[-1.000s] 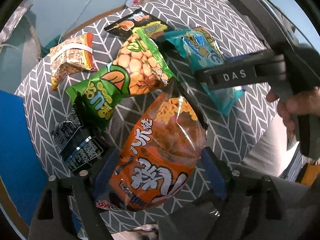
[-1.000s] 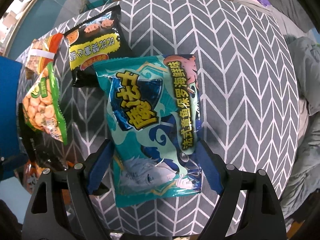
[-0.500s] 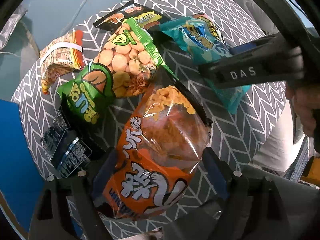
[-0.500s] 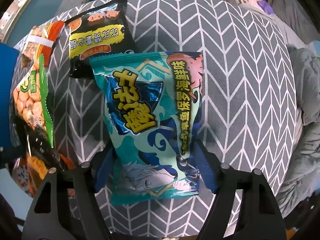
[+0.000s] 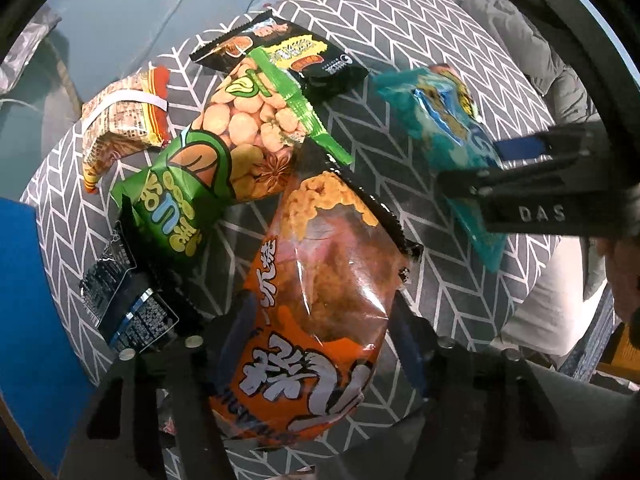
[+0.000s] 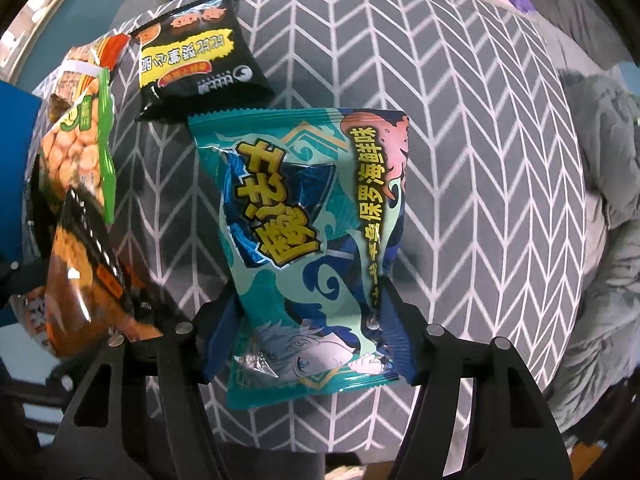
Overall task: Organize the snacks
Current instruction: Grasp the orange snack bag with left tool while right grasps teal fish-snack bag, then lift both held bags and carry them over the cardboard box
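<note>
My left gripper [image 5: 320,332] is shut on an orange snack bag [image 5: 316,312] and holds it above the round grey chevron table [image 5: 440,64]. My right gripper [image 6: 308,324] is shut on a teal snack bag [image 6: 312,216], also lifted off the table; that bag shows in the left wrist view [image 5: 444,120] too. On the table lie a green peanut bag [image 5: 224,160], a black bag with yellow lettering [image 6: 196,60], a small red-and-tan pack [image 5: 120,120] and a black pack with small print [image 5: 128,300].
A blue surface [image 5: 24,320] stands at the table's left edge. Grey fabric [image 6: 600,200] lies beyond the table's right side. The right half of the table [image 6: 480,120] bears no snacks.
Both grippers have lifted their bags higher off the table. The right gripper closed tighter on the teal bag. The bags on the table have not moved.
</note>
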`<state>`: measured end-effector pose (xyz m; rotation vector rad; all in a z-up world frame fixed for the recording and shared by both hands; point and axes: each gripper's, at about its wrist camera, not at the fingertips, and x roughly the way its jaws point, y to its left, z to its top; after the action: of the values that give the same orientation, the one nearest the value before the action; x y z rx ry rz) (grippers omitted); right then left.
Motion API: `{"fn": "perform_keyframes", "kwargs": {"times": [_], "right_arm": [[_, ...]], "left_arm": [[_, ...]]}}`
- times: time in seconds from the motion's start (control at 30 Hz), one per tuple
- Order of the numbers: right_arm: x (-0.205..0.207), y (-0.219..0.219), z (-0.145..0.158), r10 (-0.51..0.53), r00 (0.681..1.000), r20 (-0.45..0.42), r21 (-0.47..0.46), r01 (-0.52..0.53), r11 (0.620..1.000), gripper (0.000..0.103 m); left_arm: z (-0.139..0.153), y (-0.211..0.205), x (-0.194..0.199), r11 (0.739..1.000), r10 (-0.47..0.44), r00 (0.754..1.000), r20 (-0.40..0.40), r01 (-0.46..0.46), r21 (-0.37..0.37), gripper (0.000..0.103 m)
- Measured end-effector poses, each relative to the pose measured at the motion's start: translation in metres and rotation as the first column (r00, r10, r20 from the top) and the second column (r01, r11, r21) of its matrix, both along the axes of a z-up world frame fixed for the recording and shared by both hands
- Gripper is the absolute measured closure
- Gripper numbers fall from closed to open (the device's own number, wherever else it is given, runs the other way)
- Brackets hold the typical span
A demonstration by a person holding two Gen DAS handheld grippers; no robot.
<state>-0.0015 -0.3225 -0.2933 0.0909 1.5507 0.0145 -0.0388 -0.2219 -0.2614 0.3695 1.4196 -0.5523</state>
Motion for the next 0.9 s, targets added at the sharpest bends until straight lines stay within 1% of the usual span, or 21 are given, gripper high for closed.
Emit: {"fn": "perform_keyframes", "kwargs": {"times": [0.2, 0.4, 0.6, 0.7, 0.8, 0.87, 0.9], "right_arm": [[-0.014, -0.006, 0.007, -0.039, 0.999, 0.015, 0.026, 0.038, 0.999, 0.038], [-0.017, -0.010, 0.021, -0.063, 0.997, 0.038, 0.053, 0.061, 0.997, 0.038], [-0.023, -0.021, 0.042, -0.094, 0.994, 0.064, 0.085, 0.088, 0.992, 0.038], [-0.026, -0.026, 0.053, -0.106, 0.992, 0.073, 0.098, 0.099, 0.990, 0.038], [-0.033, -0.030, 0.072, -0.107, 0.991, 0.083, 0.104, 0.099, 0.990, 0.038], [-0.033, -0.033, 0.076, -0.105, 0.990, 0.095, 0.107, 0.095, 0.990, 0.038], [-0.042, -0.031, 0.082, -0.102, 0.990, 0.100, 0.106, 0.092, 0.990, 0.038]], "left_arm": [[0.007, 0.000, -0.005, 1.000, 0.010, 1.000, 0.014, -0.010, -0.008, 0.050], [0.012, 0.009, -0.003, 0.997, 0.065, 0.998, -0.011, -0.066, -0.039, 0.057], [0.021, 0.026, 0.001, 0.988, 0.129, 0.991, -0.039, -0.132, -0.079, 0.060], [0.030, 0.033, 0.007, 0.983, 0.153, 0.987, -0.046, -0.157, -0.097, 0.061], [0.041, 0.041, 0.008, 0.975, 0.178, 0.983, -0.052, -0.183, -0.126, 0.062], [0.048, 0.045, 0.013, 0.971, 0.188, 0.981, -0.048, -0.193, -0.140, 0.062], [0.052, 0.047, 0.014, 0.969, 0.195, 0.980, -0.046, -0.200, -0.148, 0.063]]}}
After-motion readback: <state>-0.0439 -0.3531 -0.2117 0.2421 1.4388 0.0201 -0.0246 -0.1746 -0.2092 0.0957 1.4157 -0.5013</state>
